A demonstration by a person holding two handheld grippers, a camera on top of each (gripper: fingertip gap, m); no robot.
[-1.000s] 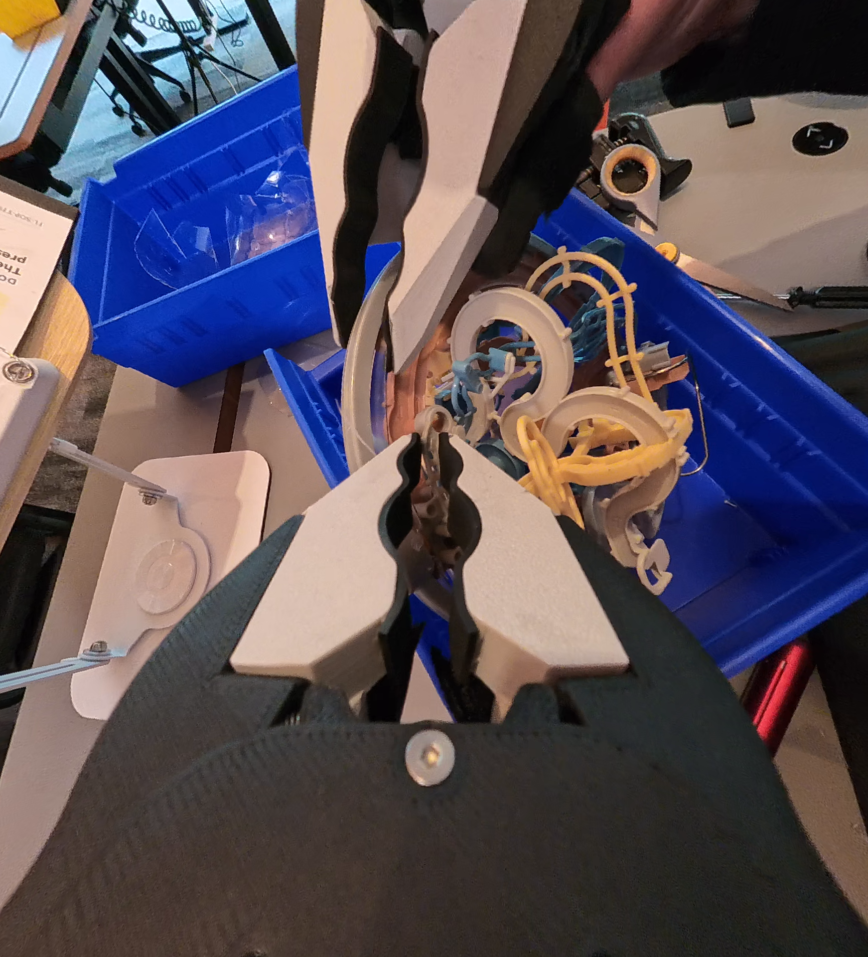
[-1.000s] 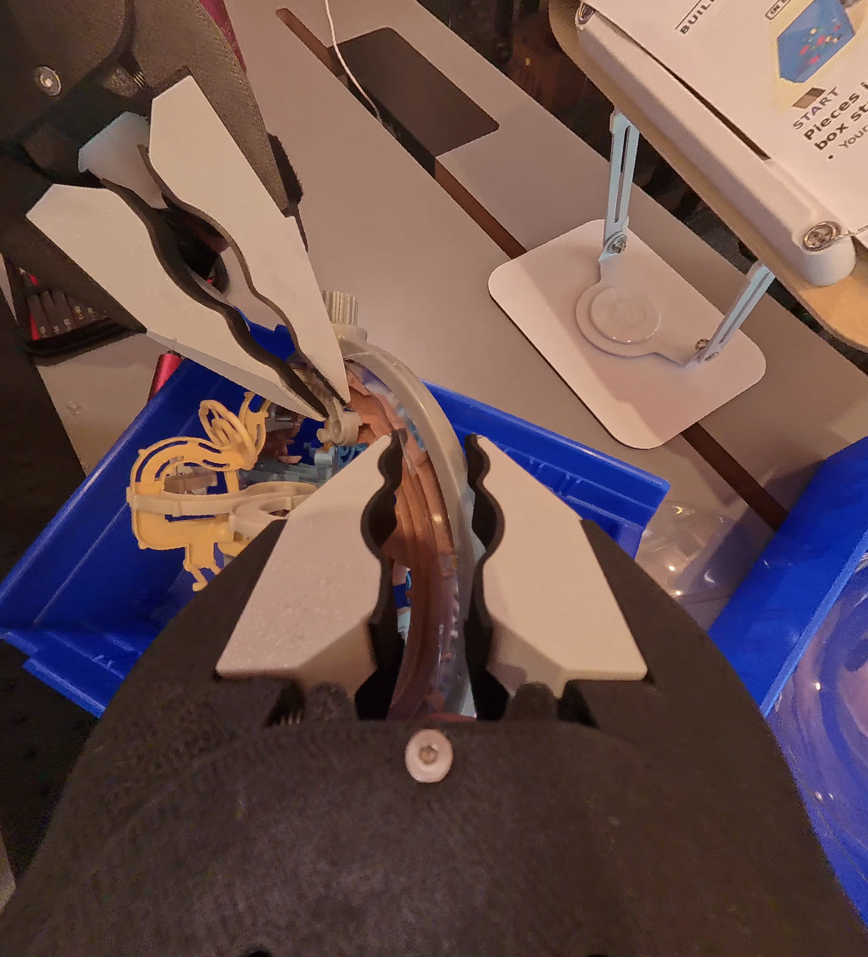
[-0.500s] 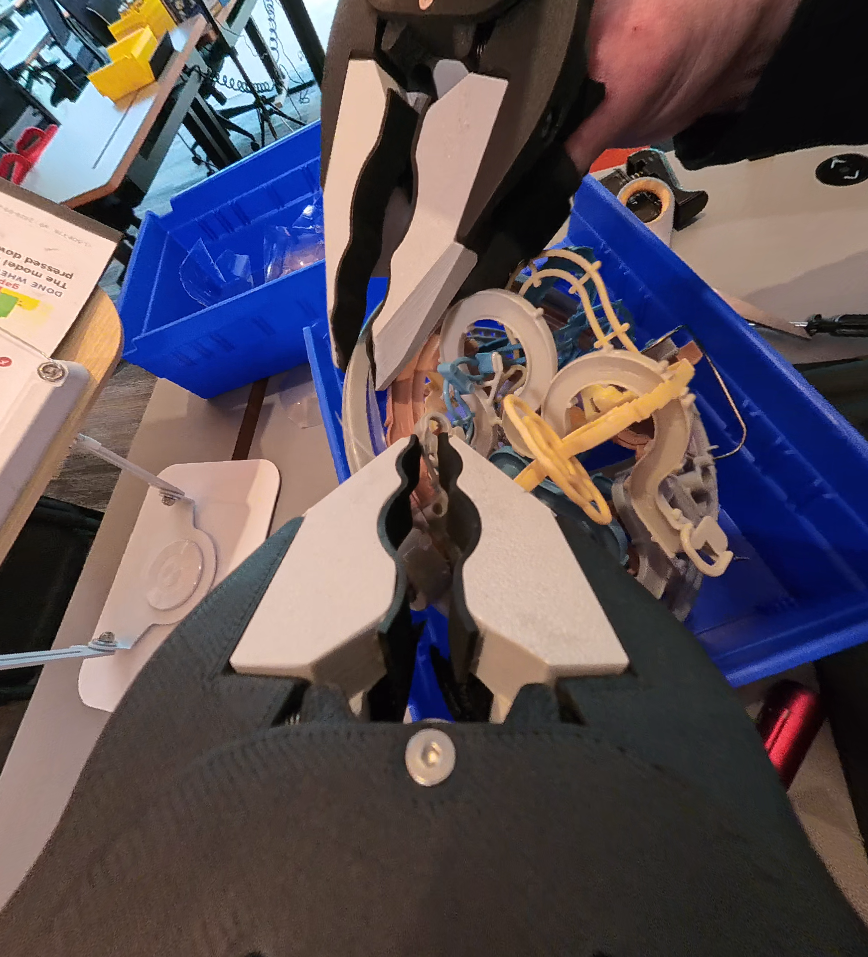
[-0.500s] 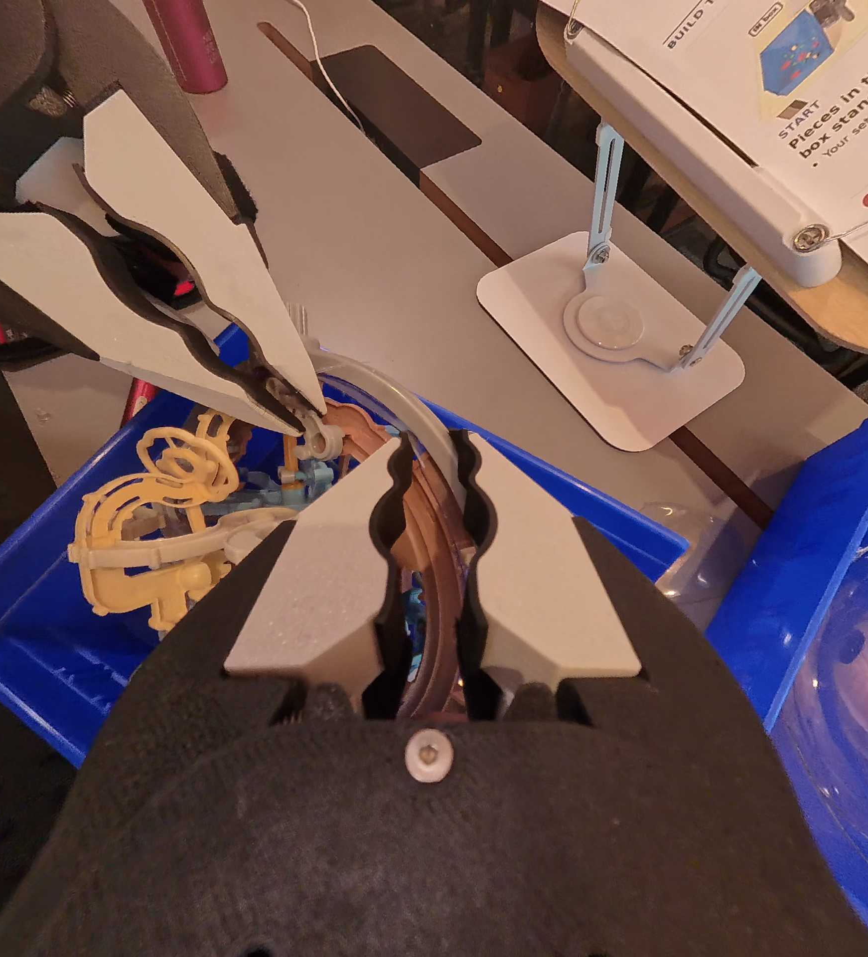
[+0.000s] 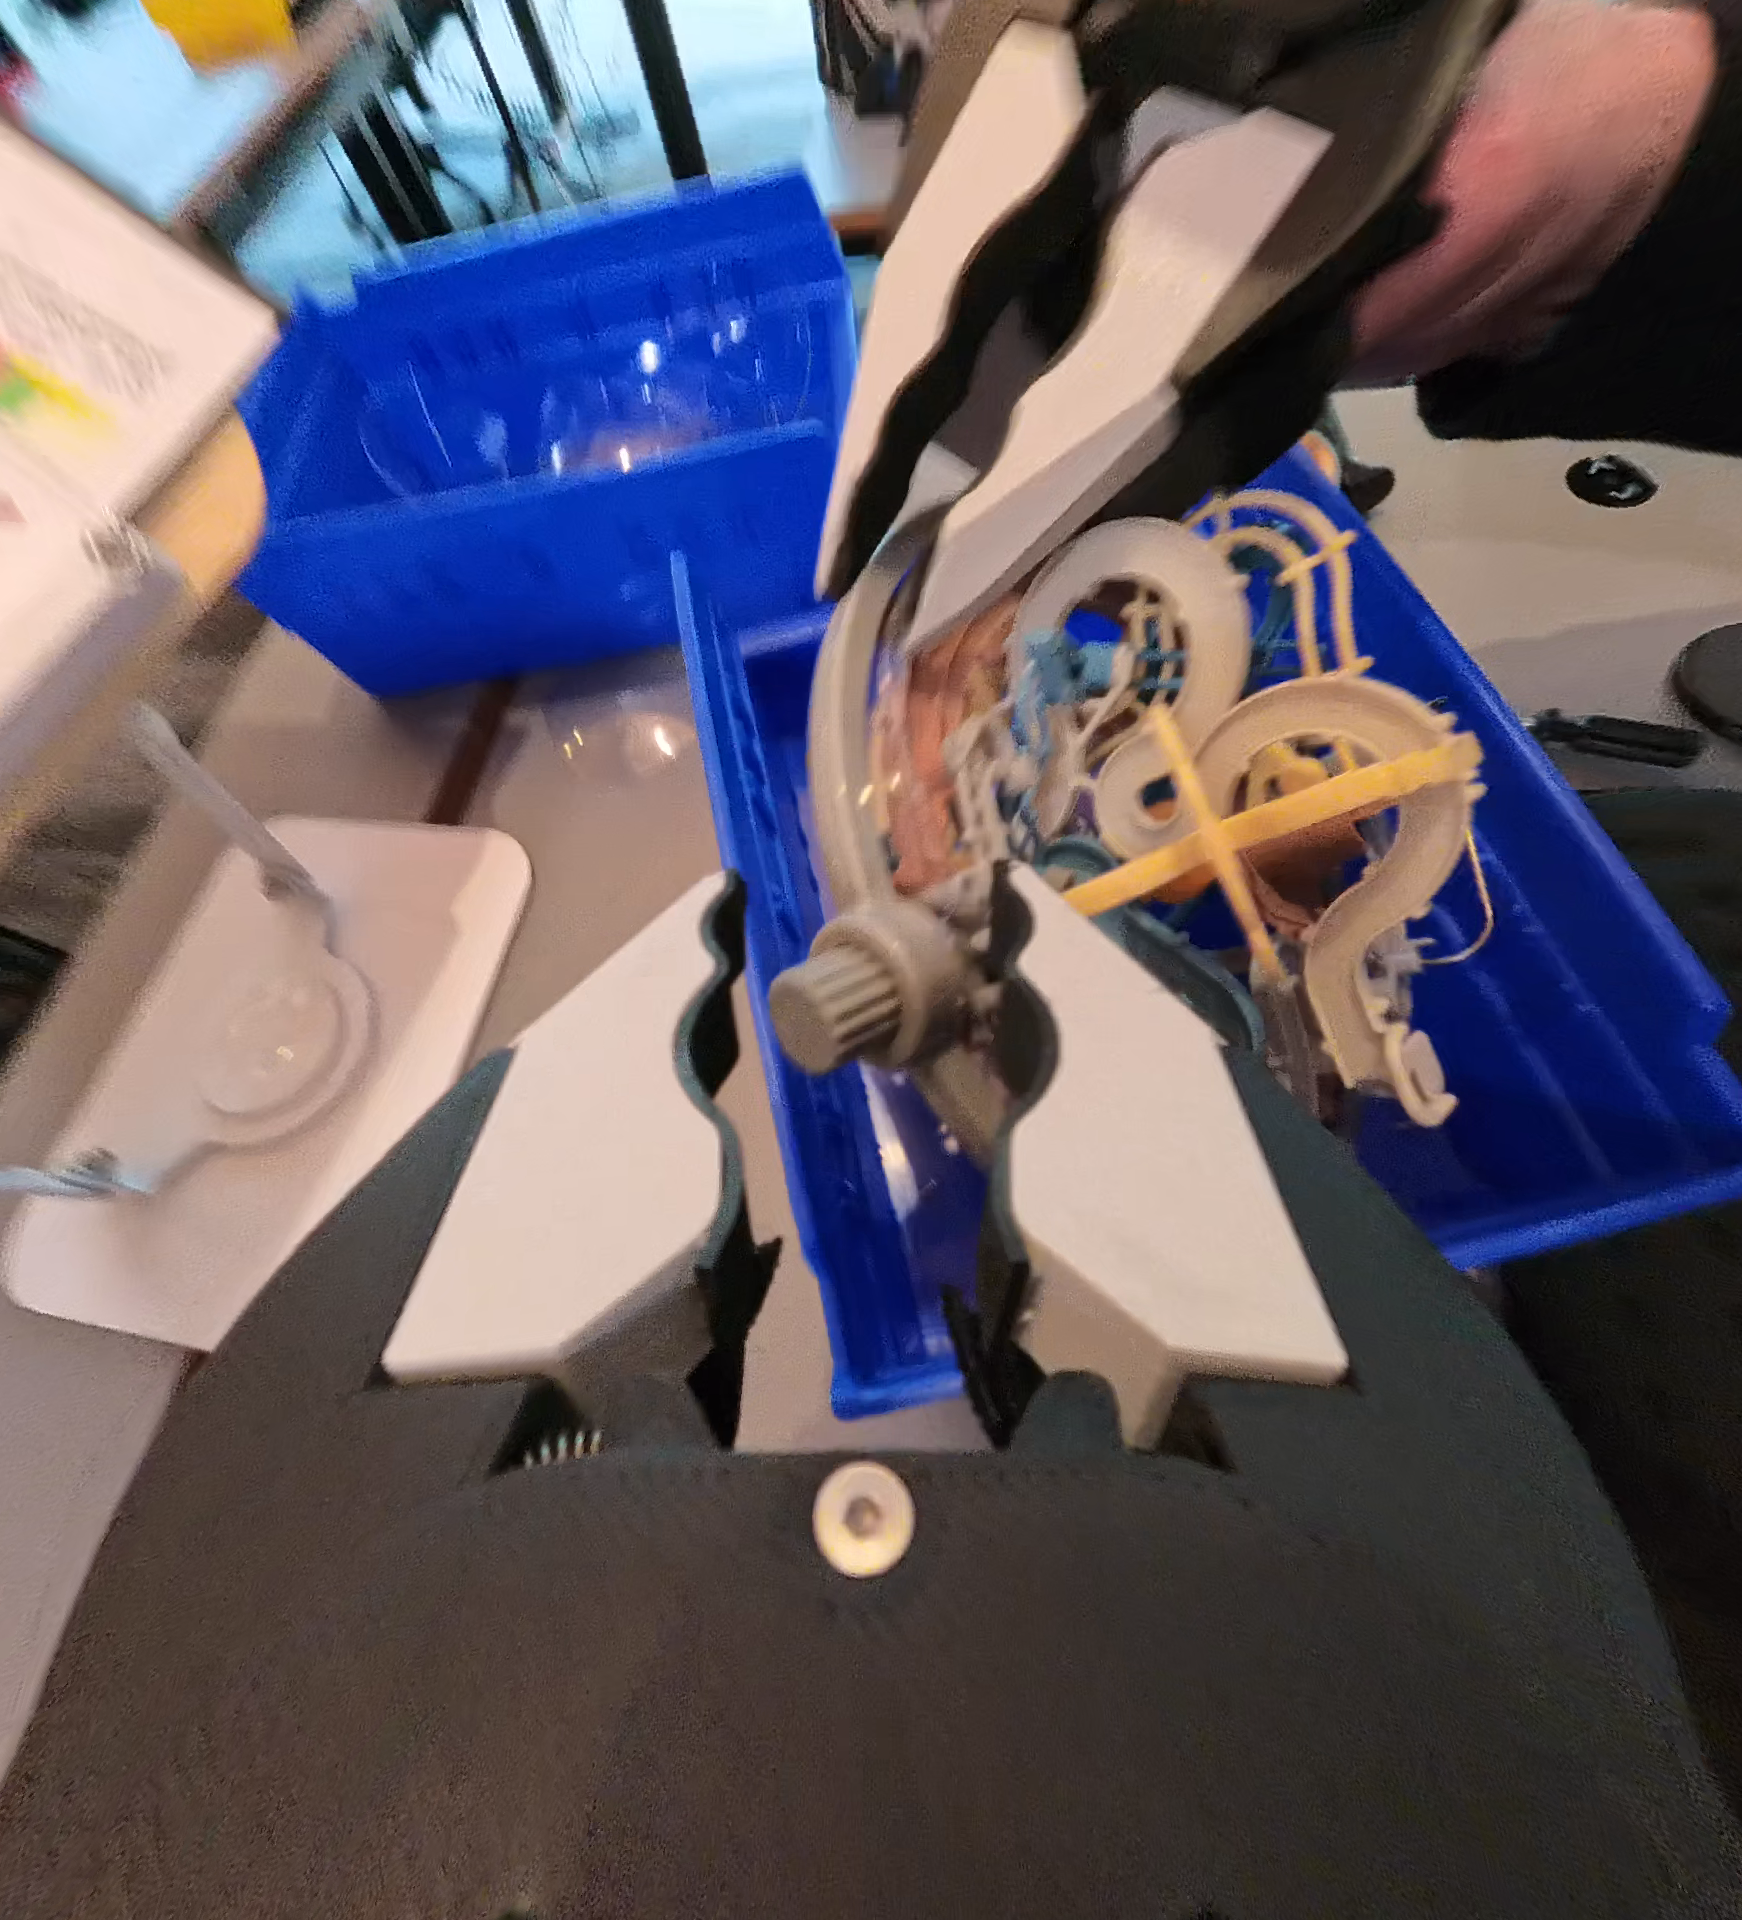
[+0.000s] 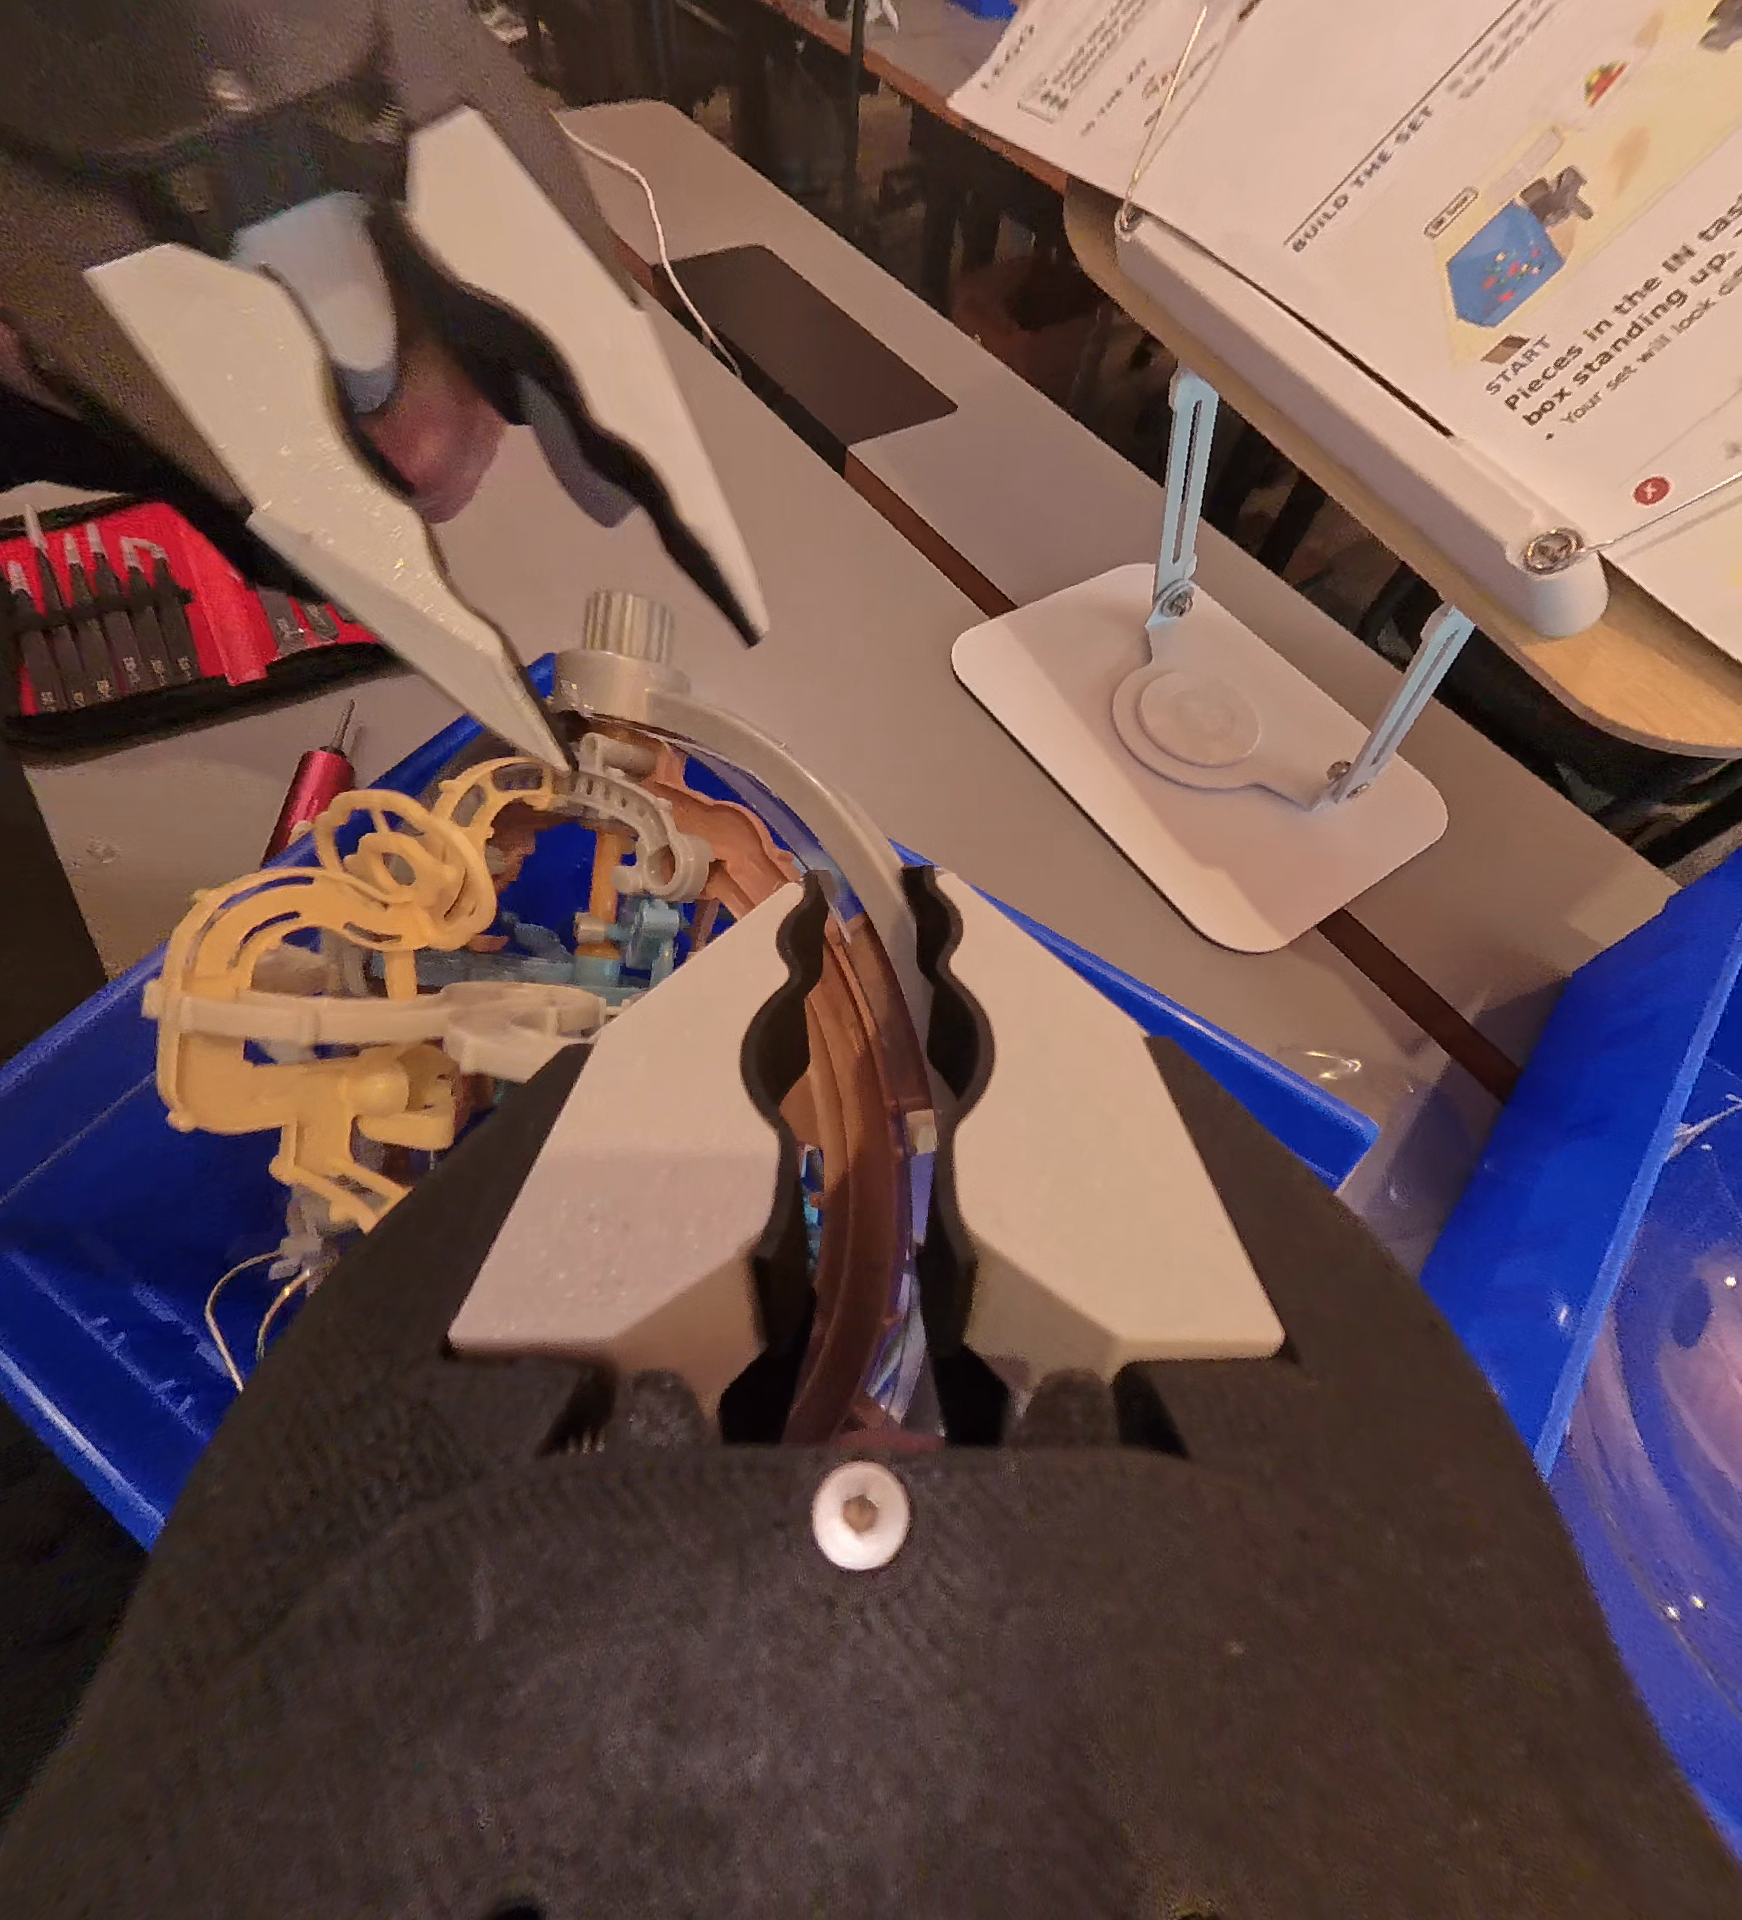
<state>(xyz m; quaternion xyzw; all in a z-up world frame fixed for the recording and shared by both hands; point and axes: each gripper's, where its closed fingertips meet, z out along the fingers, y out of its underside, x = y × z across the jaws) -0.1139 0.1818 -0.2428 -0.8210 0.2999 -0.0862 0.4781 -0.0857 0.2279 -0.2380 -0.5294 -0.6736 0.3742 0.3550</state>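
A toy model of grey, cream, light-blue and brown swirls and rings [image 5: 1189,727] stands in a blue bin [image 5: 1573,1039]. My right gripper [image 6: 869,883] is shut on its grey outer arc [image 6: 805,790] and the brown ring beside it; it also shows from above in the left wrist view [image 5: 877,608]. My left gripper [image 5: 867,894] is open, with the model's ribbed grey knob [image 5: 846,997] between its fingers, which do not squeeze it. In the right wrist view the left gripper [image 6: 651,694] straddles that knob [image 6: 628,623], one fingertip touching a small grey toothed piece [image 6: 618,790].
A second blue bin [image 5: 493,551] behind holds clear plastic domes [image 6: 1740,1351]. A white stand base [image 5: 254,1039] carries an instruction board [image 6: 1469,312] on the left. A red tool case [image 6: 150,613] and a red-handled driver [image 6: 316,779] lie behind the bin [image 6: 46,1195]. Left tips to right tips: about 6 centimetres. The red-handled driver [image 6: 316,779] is closer to my left gripper, around 25 centimetres from its tips; the right tips are 30 centimetres off.
My left gripper has opened and let go of the small grey part by the knob. The knob now shows between its fingers. My right gripper keeps its hold on the arc.
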